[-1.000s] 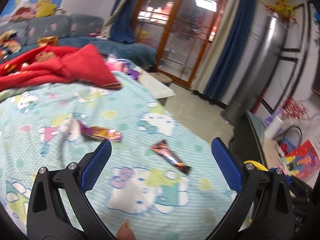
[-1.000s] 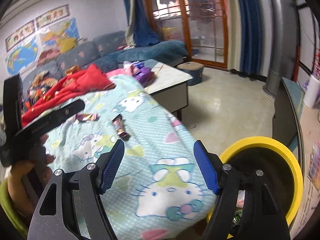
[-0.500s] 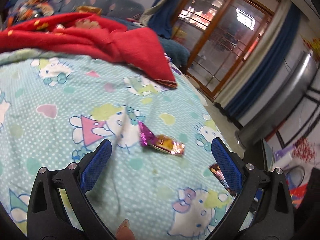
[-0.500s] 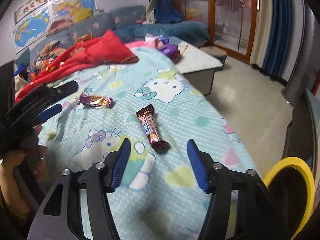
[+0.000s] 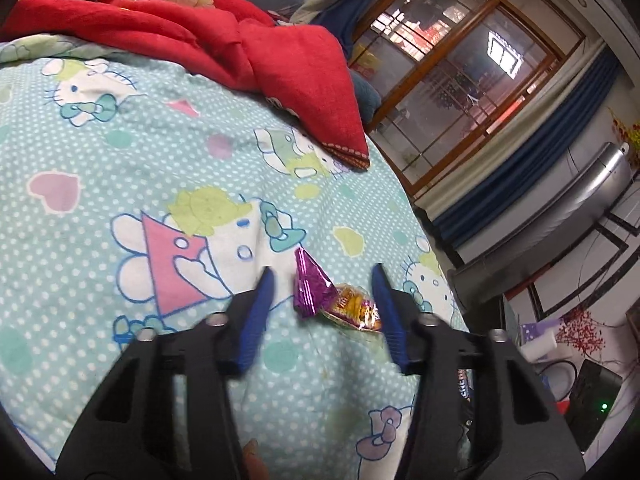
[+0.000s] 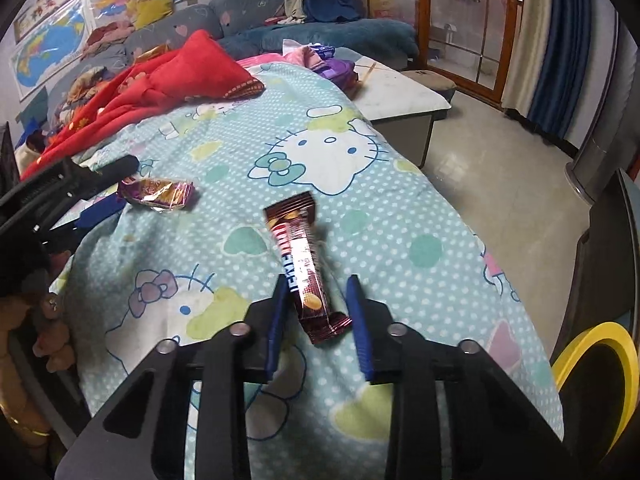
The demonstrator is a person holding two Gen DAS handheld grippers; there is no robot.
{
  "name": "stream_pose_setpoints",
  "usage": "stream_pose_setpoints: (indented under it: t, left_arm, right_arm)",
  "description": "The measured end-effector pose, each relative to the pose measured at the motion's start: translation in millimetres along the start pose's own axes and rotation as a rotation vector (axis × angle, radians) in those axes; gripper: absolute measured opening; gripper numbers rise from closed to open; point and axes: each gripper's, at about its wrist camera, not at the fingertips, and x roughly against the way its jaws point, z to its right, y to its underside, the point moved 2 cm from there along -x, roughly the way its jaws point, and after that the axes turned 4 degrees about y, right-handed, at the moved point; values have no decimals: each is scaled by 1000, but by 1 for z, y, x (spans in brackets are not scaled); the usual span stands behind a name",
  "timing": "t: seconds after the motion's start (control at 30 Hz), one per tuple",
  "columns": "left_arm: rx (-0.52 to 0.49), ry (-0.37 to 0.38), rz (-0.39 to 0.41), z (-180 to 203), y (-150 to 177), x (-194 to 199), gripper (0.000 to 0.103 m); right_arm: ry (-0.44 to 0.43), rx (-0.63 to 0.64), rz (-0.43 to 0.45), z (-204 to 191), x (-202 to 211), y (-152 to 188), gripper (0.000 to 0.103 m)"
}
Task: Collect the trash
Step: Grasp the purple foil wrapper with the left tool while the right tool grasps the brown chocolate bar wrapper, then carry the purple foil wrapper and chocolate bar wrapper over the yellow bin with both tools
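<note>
Two wrappers lay uncollected on the bed (image 6: 392, 216). Left tongs (image 5: 322, 298) were closing, not yet pinching, astride the purple-and-gold wrapper (image 5: 332, 298). Right tongs (image 6: 318, 300) were closing around the brown bar wrapper (image 6: 304, 264), pads apparently not touching. Lifting and dropping into the yellow-rimmed bin (image 6: 624, 344) remained.

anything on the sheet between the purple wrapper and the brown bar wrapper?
Right wrist view: nothing. Only bare patterned sheet lies between the purple wrapper and the brown wrapper.
</note>
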Motion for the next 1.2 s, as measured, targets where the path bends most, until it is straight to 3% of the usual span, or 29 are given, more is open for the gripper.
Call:
stream_pose_setpoints:
  t: [0.07,0.3,0.53,0.7,1.2]
  left_arm:
    - [-3,8,-5,1,0,-2,19]
    - [-24,32,-13,3,1,0,17]
    - [-129,54,6,25,10,16,17]
    - [-222,65,6,48,22,25,17]
    - [-406,213,-37,126,66,47,16]
  right_arm:
    - [-7,-13,9,3,3,1,20]
    - [-37,-90,26,14,17,10,18]
    - [-49,-127,39,28,42,34,18]
    - [-21,-139,64,44,62,48,18]
    - [72,-233,156,111,128,79,18]
